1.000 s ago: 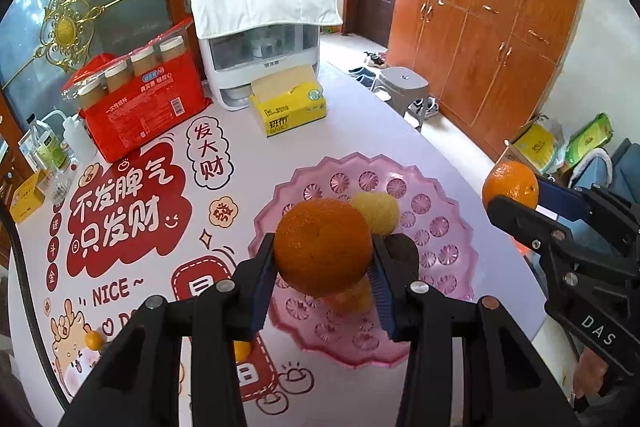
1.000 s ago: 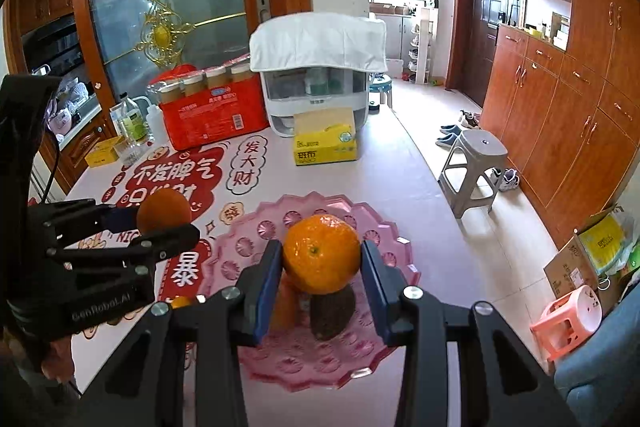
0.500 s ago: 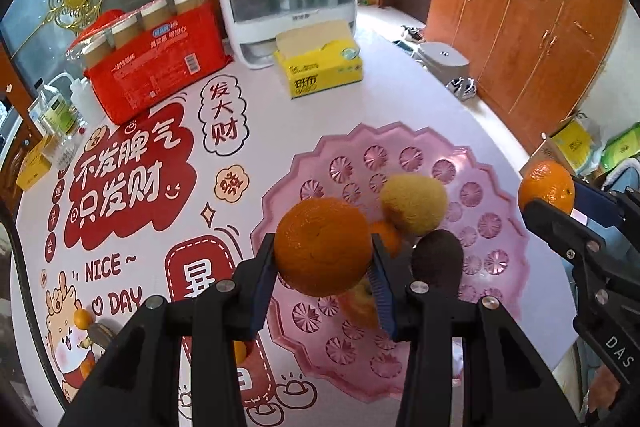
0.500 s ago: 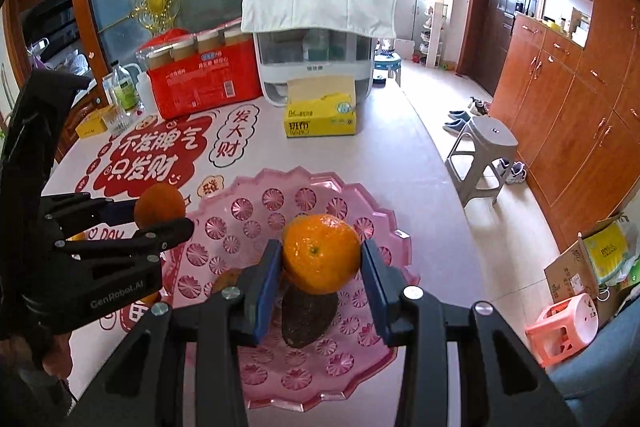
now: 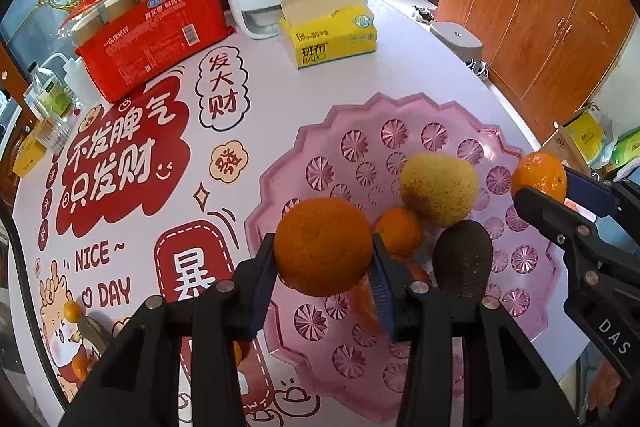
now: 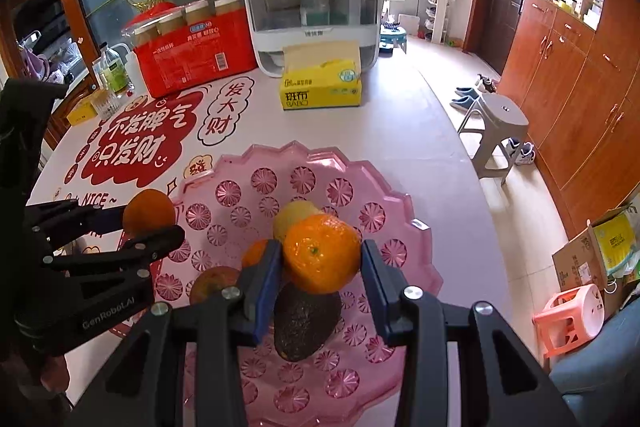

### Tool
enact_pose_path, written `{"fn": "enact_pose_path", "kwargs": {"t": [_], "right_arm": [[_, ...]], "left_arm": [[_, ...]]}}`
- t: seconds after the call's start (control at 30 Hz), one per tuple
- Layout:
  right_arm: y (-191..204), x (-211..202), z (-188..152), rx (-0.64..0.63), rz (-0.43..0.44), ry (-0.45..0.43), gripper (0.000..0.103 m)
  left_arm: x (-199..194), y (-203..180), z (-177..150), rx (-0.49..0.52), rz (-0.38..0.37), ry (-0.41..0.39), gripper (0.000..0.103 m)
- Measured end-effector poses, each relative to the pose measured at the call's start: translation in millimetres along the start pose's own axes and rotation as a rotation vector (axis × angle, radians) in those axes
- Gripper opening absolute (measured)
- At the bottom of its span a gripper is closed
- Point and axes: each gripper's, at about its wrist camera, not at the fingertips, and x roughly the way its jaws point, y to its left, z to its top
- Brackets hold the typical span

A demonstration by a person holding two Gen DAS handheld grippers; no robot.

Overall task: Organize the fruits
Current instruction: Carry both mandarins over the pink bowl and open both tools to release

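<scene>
Translucent pink tray (image 6: 416, 227) with rosette pattern. Orange mandarins (image 5: 323, 246) (image 6: 322, 253), dark brown avocado (image 6: 304, 323), yellow tissue box (image 6: 320, 89). Tablecloth (image 5: 260, 75): white, red motifs.

Right gripper (image 6: 320, 263) gripping orange (image 6: 321, 254), pink tray (image 6: 400, 223) below

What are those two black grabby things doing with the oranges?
A person holds a claw in each hand. The left claw is shut on a dull orange, and the right claw is shut on a shinier orange. Both hang over the pink fruit plate, where a dark avocado, a fuzzy yellow fruit and a small orange already lie.
</scene>
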Motion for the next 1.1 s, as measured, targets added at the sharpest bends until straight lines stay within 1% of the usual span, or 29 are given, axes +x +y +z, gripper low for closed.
{"fn": "enact_pose_path", "kwargs": {"t": [0.13, 0.27, 0.4, 0.57, 0.7, 0.77, 0.8, 0.83, 0.9, 0.97, 1.1], "right_arm": [[-2, 10, -1, 0.010, -0.008, 0.026, 0.040], [-6, 22, -4, 0.012, -0.051, 0.069, 0.040], [-9, 30, -10, 0.012, -0.071, 0.105, 0.040], [-10, 34, -15, 0.014, -0.059, 0.137, 0.041], [-9, 37, -19, 0.012, -0.046, 0.167, 0.041], [-9, 38, -21, 0.016, -0.033, 0.174, 0.041], [-9, 37, -22, 0.017, -0.027, 0.178, 0.041], [-8, 38, -23, 0.017, -0.018, 0.183, 0.041], [-7, 38, -24, 0.017, -0.003, 0.194, 0.041], [-7, 38, -26, 0.019, -0.001, 0.199, 0.041], [-8, 36, -27, 0.035, 0.012, 0.201, 0.042]], "left_arm": [[10, -2, -1, -0.001, -0.005, 0.028, 0.042], [18, -4, -4, 0.002, -0.003, 0.054, 0.042], [23, -6, -6, 0.008, 0.000, 0.072, 0.042], [27, -8, -7, 0.010, -0.006, 0.089, 0.043], [25, -11, -9, 0.022, -0.005, 0.086, 0.044], [21, -13, -9, 0.029, 0.002, 0.069, 0.054], [18, -13, -8, 0.029, 0.008, 0.057, 0.067], [15, -13, -8, 0.028, 0.013, 0.043, 0.077], [8, -12, -7, 0.025, 0.023, 0.014, 0.083], [3, -12, -6, 0.027, 0.032, 0.002, 0.084], [0, -9, -8, 0.020, 0.034, 0.006, 0.085]]}}
